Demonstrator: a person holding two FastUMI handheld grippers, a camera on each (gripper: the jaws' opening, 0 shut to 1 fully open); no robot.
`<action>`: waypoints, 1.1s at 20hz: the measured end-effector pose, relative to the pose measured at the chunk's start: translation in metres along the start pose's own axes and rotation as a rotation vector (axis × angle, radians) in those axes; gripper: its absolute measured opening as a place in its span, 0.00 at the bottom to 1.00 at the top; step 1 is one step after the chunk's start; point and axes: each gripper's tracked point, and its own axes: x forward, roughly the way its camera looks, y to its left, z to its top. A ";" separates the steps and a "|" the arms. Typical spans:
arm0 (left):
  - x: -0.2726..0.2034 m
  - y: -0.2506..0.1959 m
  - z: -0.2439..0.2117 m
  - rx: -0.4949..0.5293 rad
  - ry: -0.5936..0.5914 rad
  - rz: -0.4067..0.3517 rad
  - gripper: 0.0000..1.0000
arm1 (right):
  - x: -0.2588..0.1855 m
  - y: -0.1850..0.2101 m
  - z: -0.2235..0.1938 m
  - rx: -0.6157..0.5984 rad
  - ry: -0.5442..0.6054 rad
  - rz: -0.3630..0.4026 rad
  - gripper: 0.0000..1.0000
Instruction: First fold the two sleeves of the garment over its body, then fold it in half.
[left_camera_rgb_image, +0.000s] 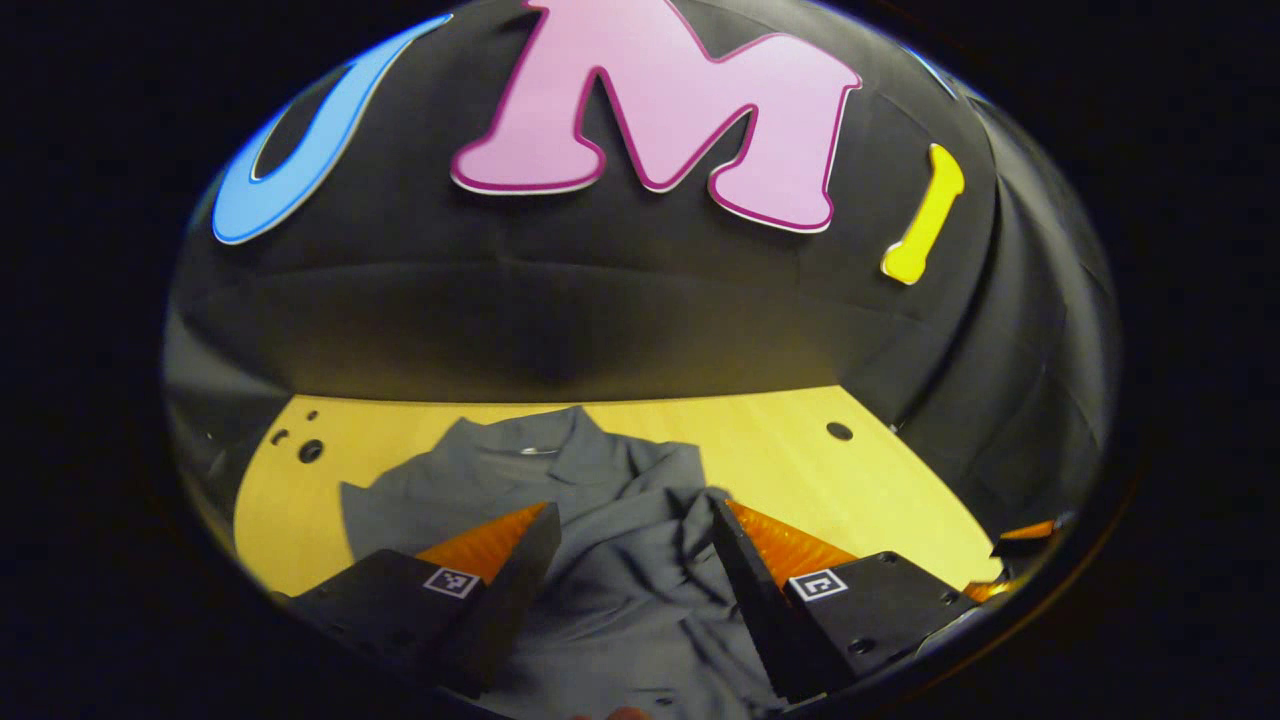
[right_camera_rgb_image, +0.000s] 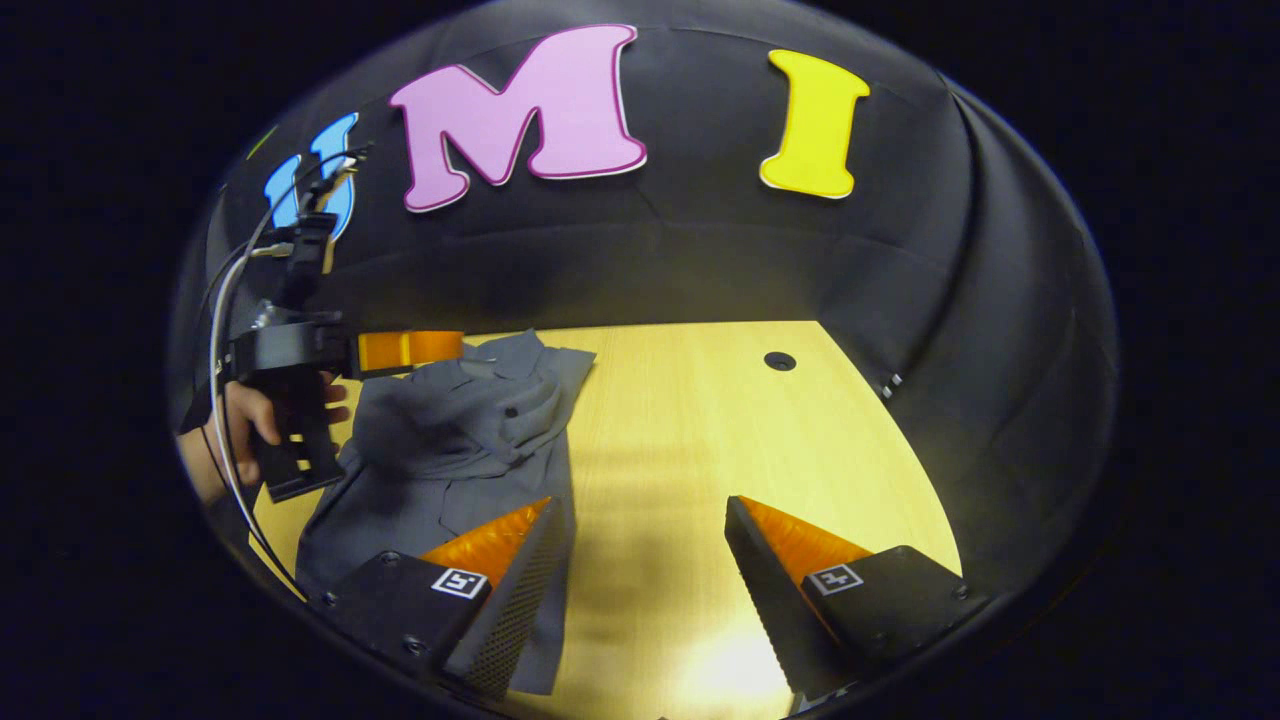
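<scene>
The grey garment (right_camera_rgb_image: 450, 440) lies rumpled on the light wooden tabletop (right_camera_rgb_image: 700, 430), reaching from near the back edge, where its collar sits, toward the front edge; in the right gripper view it occupies the left part of the board, with the wood to its right bare up to a small dark hole (right_camera_rgb_image: 779, 361) near the back right corner. Its upper part is bunched into soft folds, one layer lying across the body, but whether that layer is a sleeve is hard to make out; a dark button shows on it. Its lower hem is cut off by the rim of both views. In the left gripper view the garment (left_camera_rgb_image: 610, 560) spreads under and between the fingers of the left gripper (left_camera_rgb_image: 632, 530), whose jaws stand wide apart with nothing pinched between them; cloth is seen in the gap, and whether the tips touch it cannot be told. In the right gripper view the left gripper (right_camera_rgb_image: 400, 350) appears side-on over the garment's far left part, held by a hand (right_camera_rgb_image: 255, 415) whose forearm is cut off at the rim. The right gripper (right_camera_rgb_image: 640, 530) is also spread wide and empty, one finger over the garment's right border, the other over bare wood.
</scene>
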 end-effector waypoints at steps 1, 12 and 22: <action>-0.020 0.016 -0.010 0.047 0.002 0.016 0.96 | -0.002 0.011 -0.006 0.008 0.012 0.009 1.00; -0.214 0.134 -0.222 -0.152 0.236 0.182 0.96 | -0.013 0.103 -0.126 -0.021 0.301 0.107 1.00; -0.247 0.155 -0.313 -0.206 0.371 0.265 0.96 | -0.004 0.102 -0.182 0.020 0.365 -0.015 1.00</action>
